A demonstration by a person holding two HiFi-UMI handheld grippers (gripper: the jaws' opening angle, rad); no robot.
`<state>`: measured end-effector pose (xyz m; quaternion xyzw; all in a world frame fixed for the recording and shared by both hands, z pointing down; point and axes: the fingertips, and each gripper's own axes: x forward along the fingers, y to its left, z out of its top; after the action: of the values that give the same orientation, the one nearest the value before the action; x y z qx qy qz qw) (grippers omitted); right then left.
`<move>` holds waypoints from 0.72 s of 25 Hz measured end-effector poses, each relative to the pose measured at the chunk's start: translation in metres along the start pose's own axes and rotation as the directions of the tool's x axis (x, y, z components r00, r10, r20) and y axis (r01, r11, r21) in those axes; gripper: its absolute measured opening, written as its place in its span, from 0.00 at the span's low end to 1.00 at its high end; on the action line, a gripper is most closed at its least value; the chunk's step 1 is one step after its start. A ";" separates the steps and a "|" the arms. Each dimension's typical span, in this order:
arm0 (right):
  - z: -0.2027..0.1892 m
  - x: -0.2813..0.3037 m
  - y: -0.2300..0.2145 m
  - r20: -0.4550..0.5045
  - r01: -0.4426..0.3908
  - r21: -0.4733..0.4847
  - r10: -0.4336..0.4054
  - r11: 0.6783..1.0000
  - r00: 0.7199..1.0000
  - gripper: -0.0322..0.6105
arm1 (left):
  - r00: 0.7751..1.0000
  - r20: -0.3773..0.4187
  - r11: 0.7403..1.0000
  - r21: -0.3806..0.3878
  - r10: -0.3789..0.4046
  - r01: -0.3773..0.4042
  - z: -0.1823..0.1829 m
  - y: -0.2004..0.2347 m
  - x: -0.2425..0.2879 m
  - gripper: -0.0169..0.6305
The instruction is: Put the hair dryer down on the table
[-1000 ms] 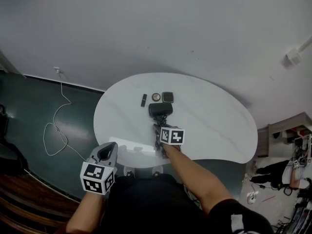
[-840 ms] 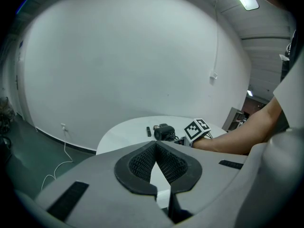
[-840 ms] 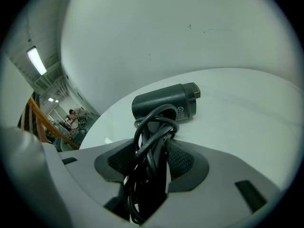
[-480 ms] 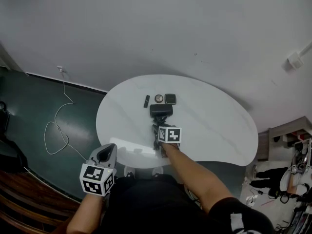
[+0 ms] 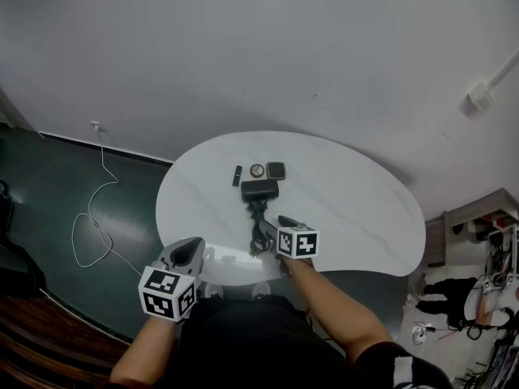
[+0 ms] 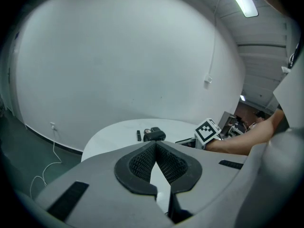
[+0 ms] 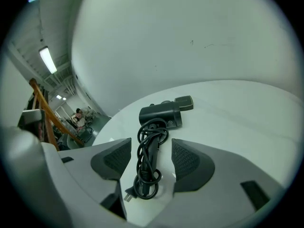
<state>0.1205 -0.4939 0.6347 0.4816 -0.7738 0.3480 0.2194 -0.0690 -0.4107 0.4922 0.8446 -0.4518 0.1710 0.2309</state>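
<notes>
The right gripper (image 7: 151, 163) is opening its jaws, and the pads stand clear of the hair dryer (image 7: 160, 114). Its cord-wrapped handle lies between them on the white table (image 7: 247, 122). The left gripper (image 6: 156, 161), jaws together and empty, hovers by the table's near edge.

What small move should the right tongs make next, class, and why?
Probably draw the right tongs straight back. The black plastic hair dryer already lies on the white table; the tongs are opening, pads clear of its cord-wrapped handle between them.
</notes>
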 end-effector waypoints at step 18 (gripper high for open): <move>0.065 -0.164 0.074 0.336 -0.304 -0.125 0.329 0.944 0.883 0.06 | 0.990 0.023 0.982 0.129 -0.141 0.137 0.040 -0.051 0.032 0.04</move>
<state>0.1254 -0.4235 0.4572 0.3955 -0.8802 0.2603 0.0343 -0.0060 -0.4298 0.4633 0.8897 -0.3836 0.1693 0.1807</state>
